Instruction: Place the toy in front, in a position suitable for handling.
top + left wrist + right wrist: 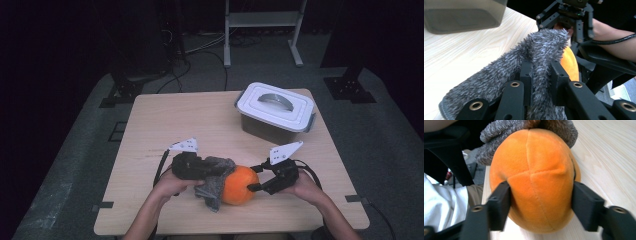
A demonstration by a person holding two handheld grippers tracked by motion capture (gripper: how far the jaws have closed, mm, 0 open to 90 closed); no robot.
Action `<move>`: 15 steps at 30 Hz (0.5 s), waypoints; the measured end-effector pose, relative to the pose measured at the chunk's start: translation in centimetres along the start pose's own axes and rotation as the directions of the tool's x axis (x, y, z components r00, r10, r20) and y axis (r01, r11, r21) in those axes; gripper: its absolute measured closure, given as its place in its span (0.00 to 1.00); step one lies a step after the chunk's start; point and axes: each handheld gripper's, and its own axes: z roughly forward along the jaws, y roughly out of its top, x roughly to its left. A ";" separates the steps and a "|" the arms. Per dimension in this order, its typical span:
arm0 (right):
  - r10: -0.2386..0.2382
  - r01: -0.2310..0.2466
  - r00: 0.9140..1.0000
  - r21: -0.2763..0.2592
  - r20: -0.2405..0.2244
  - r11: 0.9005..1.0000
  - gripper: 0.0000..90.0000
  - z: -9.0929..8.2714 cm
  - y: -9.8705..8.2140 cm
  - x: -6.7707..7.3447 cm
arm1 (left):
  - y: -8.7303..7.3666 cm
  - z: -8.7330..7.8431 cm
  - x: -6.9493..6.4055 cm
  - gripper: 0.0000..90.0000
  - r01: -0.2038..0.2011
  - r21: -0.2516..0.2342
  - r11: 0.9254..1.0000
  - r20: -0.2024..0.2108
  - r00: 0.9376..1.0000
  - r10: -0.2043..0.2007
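The pale wooden tabletop [165, 120] lies bare across its far-left half and along the near edge beside each forearm, leaving wide room to pass there. At the far right a grey lidded plastic box [275, 112] blocks the way. Between the two grippers the gap is filled by a round orange plush ball [239, 185] and a shaggy grey cloth [216, 185] draped on it.

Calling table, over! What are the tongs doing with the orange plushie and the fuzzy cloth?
Left tongs shut on grey cloth. Right tongs straddling orange plushie. Nothing blocking; lidded box stands apart.
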 end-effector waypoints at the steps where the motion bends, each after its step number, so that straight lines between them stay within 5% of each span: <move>1: -0.002 0.002 1.000 0.014 0.017 1.000 0.34 -0.1 0.2 0.3 | 0.1 0.1 0.0 0.84 -0.002 0.002 1.000 -0.002 1.000 0.002; 8: -0.005 0.005 0.997 0.004 0.073 1.000 0.28 -0.9 1.0 1.8 | 0.7 1.2 -0.5 0.84 -0.011 0.005 1.000 0.011 1.000 0.011; 15: 0.018 -0.024 0.997 0.077 0.077 0.997 0.21 1.2 1.5 1.9 | 1.1 2.1 -1.0 0.84 -0.032 0.033 0.999 0.020 0.999 0.031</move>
